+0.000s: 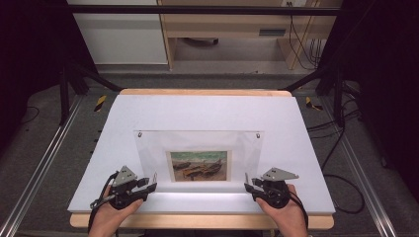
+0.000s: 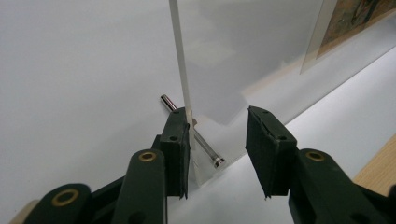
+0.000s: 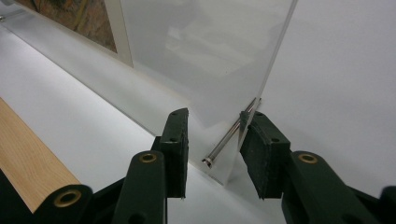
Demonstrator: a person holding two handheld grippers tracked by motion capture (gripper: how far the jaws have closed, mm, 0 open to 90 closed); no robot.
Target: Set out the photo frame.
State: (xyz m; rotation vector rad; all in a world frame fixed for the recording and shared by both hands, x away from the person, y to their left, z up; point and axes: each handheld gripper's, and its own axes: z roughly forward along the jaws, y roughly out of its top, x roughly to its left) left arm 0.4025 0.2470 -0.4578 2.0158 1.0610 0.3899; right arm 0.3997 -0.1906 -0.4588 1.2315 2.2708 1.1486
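Clear acrylic frame [image 1: 197, 148] with boat print [image 1: 199, 165] upright mid-desk [image 1: 207, 111]. Left tool [image 1: 152, 183], right tool [image 1: 248, 183] both gaping at bottom corners, straddling edge near standoff pins [image 2: 205, 148], probably for even two-sided grab.

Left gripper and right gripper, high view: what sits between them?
The clear acrylic photo frame, standing on the white board. Its near bottom edge spans from the left gripper to the right gripper, with the boat picture midway.
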